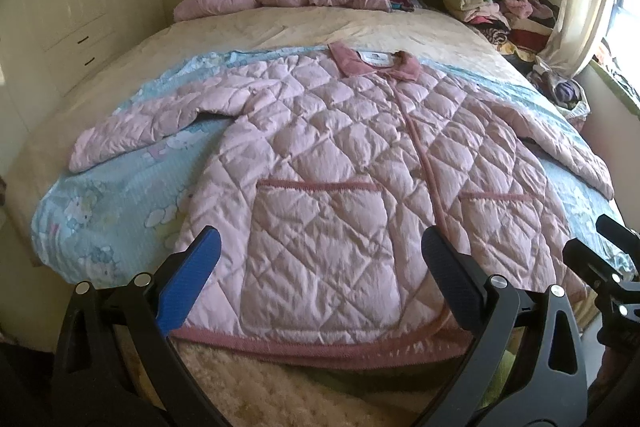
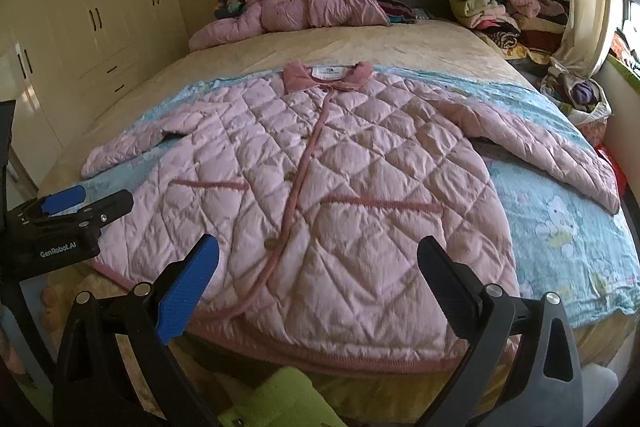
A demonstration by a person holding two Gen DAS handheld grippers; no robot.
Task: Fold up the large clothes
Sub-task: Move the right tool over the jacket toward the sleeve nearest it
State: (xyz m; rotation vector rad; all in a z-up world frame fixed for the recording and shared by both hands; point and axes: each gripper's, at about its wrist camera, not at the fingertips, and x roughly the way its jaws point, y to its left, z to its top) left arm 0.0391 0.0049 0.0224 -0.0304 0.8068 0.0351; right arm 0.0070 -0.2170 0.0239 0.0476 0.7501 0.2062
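Pink quilted jacket [image 1: 328, 163] lies flat mid-frame for folding; your left gripper [image 1: 320, 259] and right gripper [image 2: 318, 259] hover at its hem, jaws wide, empty.

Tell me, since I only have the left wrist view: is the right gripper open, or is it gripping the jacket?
Observer: Open. The right gripper hovers over the pink jacket near its hem, fingers wide apart, holding nothing.
Operator: Any buttons along the front? I see only the trim.
Observer: Yes. One button sits low on the front trim, and a second button sits higher up.
Operator: Anything below the hem on that side?
Observer: A blurred lime-green object at the bottom edge of the right wrist view. I cannot tell what it is.
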